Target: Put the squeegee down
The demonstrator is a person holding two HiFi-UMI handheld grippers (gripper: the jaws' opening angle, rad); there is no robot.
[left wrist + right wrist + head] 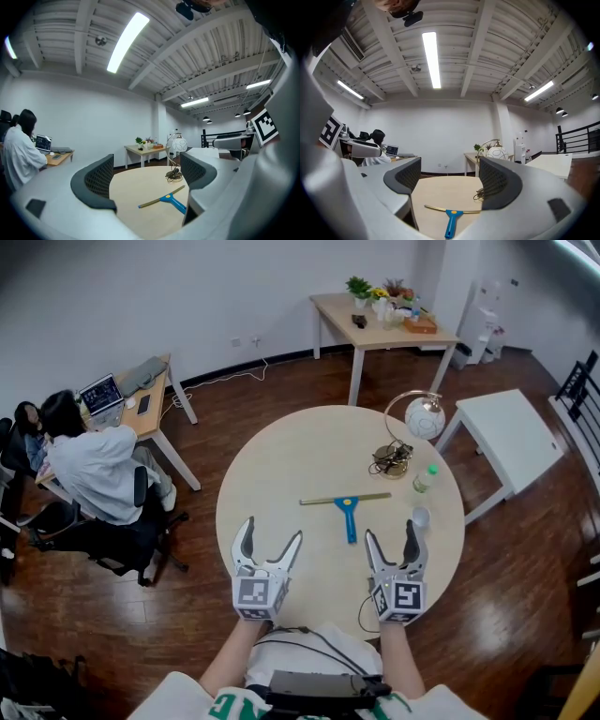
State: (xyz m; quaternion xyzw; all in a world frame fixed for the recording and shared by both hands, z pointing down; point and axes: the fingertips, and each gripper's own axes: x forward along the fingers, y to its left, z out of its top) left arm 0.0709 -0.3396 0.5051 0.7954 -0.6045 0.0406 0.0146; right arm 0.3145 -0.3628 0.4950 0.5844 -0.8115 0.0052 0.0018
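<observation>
Round table (272, 484) | squeegee (347, 507) flat, no legible print | left gripper (268, 552), right gripper (394, 547): jaws wide, empty

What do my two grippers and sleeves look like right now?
The left gripper and right gripper match: pale grey bodies, curved jaws lined with dark mesh-textured pads, and a cube of black-and-white square markers at each base. Thin dark cables trail back to the person, who wears a white top with green lettering.
</observation>
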